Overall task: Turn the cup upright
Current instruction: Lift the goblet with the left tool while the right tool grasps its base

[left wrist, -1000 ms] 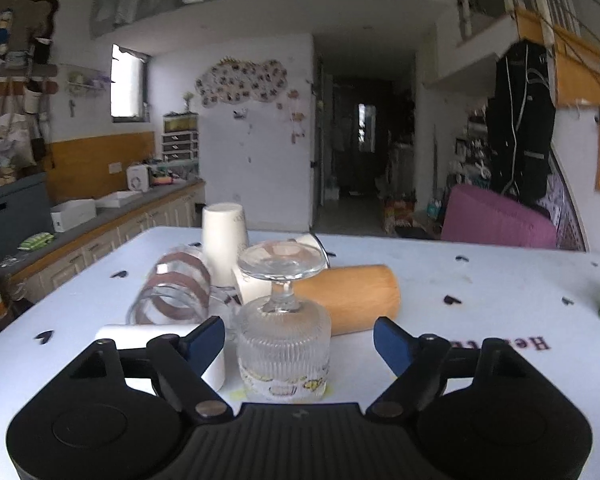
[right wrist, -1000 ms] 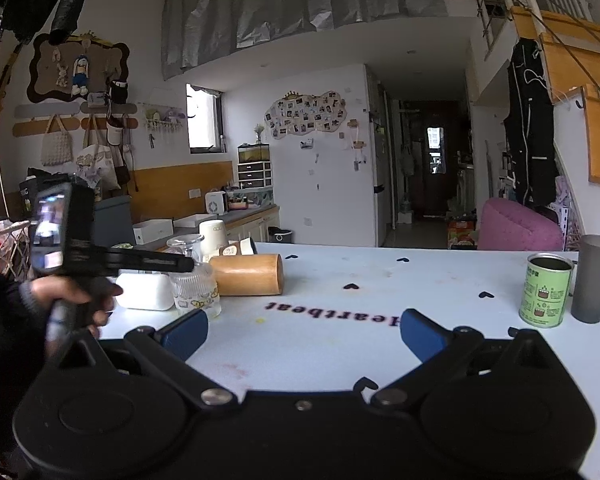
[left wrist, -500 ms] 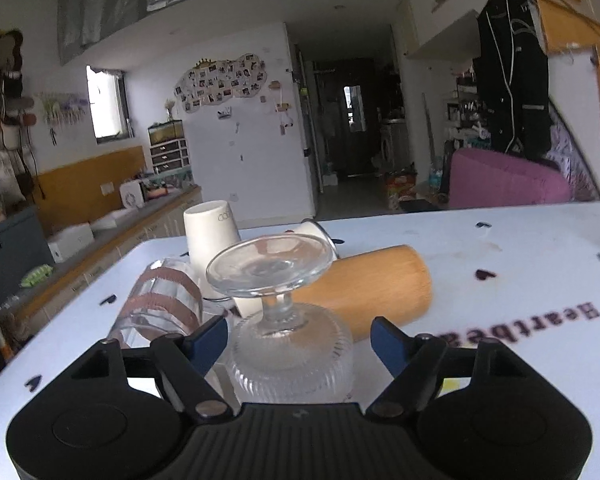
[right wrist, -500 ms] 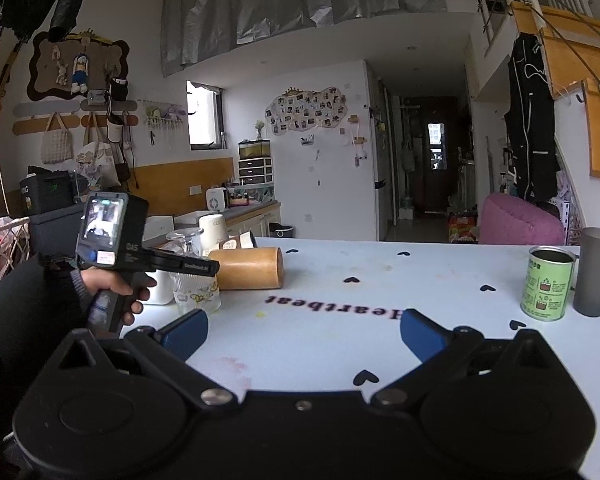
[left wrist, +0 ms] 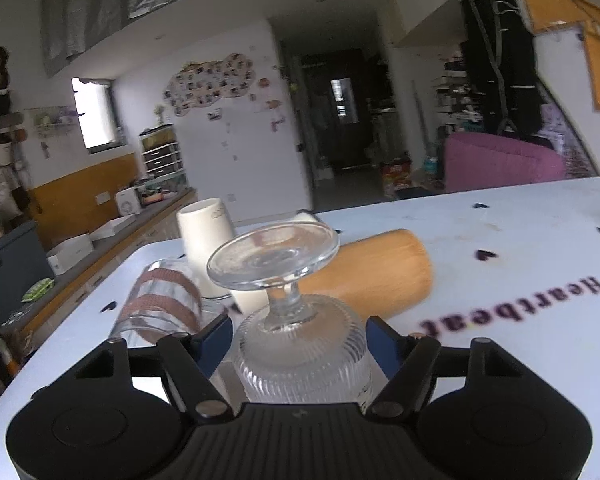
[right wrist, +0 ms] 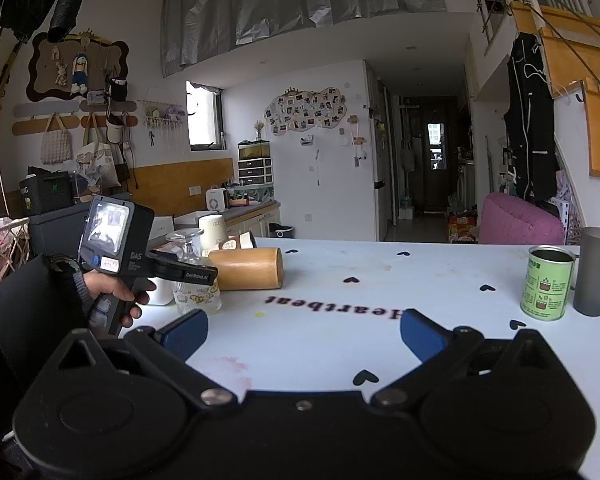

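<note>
A clear ribbed stemmed glass cup [left wrist: 300,340] stands upside down on the white table, foot up. My left gripper [left wrist: 300,340] has closed around its bowl, with the blue pads touching both sides. The cup leans slightly. In the right wrist view the same cup [right wrist: 194,280] shows at the left, with the left gripper [right wrist: 180,270] on it. My right gripper [right wrist: 302,330] is open and empty above the table's near side.
A wooden cup [left wrist: 372,276] lies on its side behind the glass. A striped glass [left wrist: 160,304] lies at the left, and a white paper cup [left wrist: 206,232] stands inverted behind. A green can [right wrist: 548,282] and a grey tumbler [right wrist: 596,270] stand at the right.
My left gripper moved forward around the inverted glass and its jaws narrowed onto the bowl. The view tilted a little. The right gripper stayed still.
</note>
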Available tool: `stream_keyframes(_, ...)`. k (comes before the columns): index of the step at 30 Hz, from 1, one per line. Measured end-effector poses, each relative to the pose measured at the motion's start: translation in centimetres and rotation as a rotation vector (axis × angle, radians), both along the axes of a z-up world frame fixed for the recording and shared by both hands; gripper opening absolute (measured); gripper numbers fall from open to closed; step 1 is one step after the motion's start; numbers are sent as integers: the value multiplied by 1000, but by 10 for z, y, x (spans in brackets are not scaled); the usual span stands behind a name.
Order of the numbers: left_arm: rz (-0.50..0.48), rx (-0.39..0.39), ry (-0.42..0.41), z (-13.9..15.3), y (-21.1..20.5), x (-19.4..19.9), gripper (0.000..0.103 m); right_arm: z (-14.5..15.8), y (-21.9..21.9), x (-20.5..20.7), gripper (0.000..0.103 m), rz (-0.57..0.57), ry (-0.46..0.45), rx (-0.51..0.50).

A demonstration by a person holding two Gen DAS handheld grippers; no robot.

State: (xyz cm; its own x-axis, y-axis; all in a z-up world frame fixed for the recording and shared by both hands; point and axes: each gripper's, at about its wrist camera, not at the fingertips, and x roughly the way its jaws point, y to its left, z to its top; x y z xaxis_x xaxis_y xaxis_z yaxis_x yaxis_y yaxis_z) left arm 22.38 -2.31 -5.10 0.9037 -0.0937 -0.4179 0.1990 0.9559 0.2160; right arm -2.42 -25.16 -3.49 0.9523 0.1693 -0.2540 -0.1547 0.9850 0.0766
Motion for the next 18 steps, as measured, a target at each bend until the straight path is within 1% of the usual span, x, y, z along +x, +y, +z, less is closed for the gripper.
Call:
stream_keyframes(6, -127, -4, -2, -1, -18, -31, 73, 1, 1, -2, 103, -2, -8, 4)
stream_keyframes(14, -331, -32, -27, -7, -59, -103, 73, 4, -9, -8, 103, -34, -22, 20)
stream_keyframes(18, -405, -43, -45, -13, -76, -134, 73, 5, -16, -8, 103, -53, -21, 31)
